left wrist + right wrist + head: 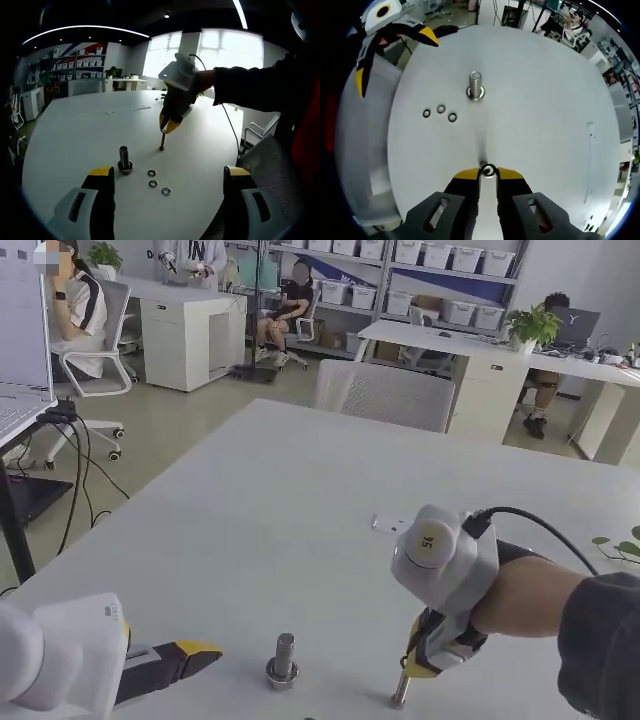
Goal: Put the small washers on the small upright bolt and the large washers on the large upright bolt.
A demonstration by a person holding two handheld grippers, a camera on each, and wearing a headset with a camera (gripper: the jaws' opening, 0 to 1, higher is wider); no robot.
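Right gripper (489, 174) points down at the white table (300, 520) with its jaws drawn almost together, and we see a small washer (489, 171) pinched between the yellow tips. In the left gripper view those tips sit right at the top of the small upright bolt (162, 141), so the washer is at the bolt's upper end; we cannot tell whether it is already threaded over it. A hand (520, 595) in a dark sleeve holds this gripper from the right side of the head view.

Left gripper (169, 172) is low and level over the near edge of the table, its jaws spread wide with nothing between them. Just ahead of it we see three loose washers (153, 183) lying flat in a small cluster, close together but apart from each other. The large upright bolt (124, 159) stands just beside them, on the left in this view, with a wider collar at its foot; we cannot tell whether that is a washer or part of the bolt. The small bolt stands near it, farther from the left gripper
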